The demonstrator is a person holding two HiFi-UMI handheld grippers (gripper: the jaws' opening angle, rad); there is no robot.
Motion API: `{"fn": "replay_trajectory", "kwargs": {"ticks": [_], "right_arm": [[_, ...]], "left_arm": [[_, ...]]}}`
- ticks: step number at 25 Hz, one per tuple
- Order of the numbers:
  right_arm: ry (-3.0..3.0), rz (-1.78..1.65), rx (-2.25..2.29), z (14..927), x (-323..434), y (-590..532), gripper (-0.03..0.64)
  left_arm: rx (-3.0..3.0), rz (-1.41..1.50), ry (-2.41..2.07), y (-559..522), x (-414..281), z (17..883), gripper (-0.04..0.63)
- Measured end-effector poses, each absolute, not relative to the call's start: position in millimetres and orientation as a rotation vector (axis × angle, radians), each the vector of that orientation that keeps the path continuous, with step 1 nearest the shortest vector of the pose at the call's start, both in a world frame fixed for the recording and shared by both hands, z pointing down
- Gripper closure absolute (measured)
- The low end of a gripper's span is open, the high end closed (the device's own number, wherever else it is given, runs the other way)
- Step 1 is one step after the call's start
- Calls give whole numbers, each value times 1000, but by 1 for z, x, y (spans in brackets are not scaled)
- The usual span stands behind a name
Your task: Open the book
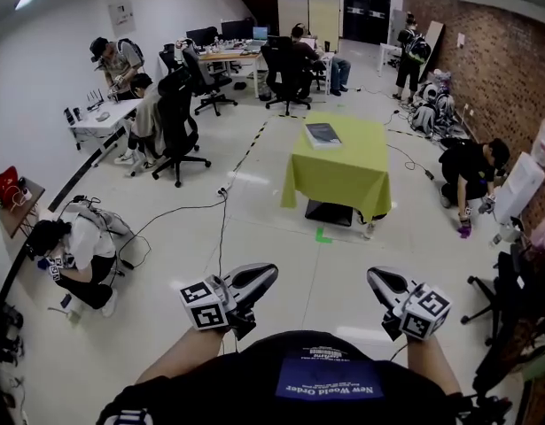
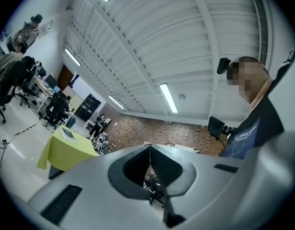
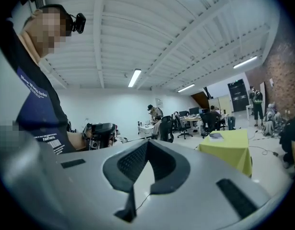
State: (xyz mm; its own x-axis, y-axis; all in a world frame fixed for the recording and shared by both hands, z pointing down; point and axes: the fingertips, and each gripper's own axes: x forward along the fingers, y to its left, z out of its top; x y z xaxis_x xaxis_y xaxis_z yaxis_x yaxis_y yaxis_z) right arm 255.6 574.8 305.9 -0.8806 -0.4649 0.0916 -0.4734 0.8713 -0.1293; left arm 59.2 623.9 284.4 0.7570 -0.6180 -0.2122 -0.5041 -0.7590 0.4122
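A closed book [image 1: 323, 135] with a dark grey cover lies near the far left corner of a table draped in yellow-green cloth [image 1: 341, 170], well ahead of me across the floor. The same book [image 3: 216, 136] shows small in the right gripper view, and the book [image 2: 68, 133] and table appear far off in the left gripper view. My left gripper [image 1: 270, 273] is held low in front of my body, jaws together and empty. My right gripper [image 1: 373, 276] is beside it on the right, also shut with nothing in it. Both are far from the table.
Cables run over the pale floor [image 1: 210, 206]. Office chairs [image 1: 179, 122] and desks stand at the back left. One person crouches at the left wall [image 1: 77, 253], another kneels at the right [image 1: 471, 171]. A dark box sits under the table [image 1: 330, 212]. Brick wall on the right.
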Motion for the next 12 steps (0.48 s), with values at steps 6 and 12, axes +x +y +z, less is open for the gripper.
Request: {"fn": "replay_trajectory", "kwargs": {"ticks": [6, 12], "right_arm": [[-3001, 258, 747, 322, 288, 527, 631], [-2958, 300, 814, 330, 283, 480, 631]], "left_arm": [[2632, -391, -842, 577, 100, 290, 589], [2637, -392, -764, 520, 97, 300, 589]]}}
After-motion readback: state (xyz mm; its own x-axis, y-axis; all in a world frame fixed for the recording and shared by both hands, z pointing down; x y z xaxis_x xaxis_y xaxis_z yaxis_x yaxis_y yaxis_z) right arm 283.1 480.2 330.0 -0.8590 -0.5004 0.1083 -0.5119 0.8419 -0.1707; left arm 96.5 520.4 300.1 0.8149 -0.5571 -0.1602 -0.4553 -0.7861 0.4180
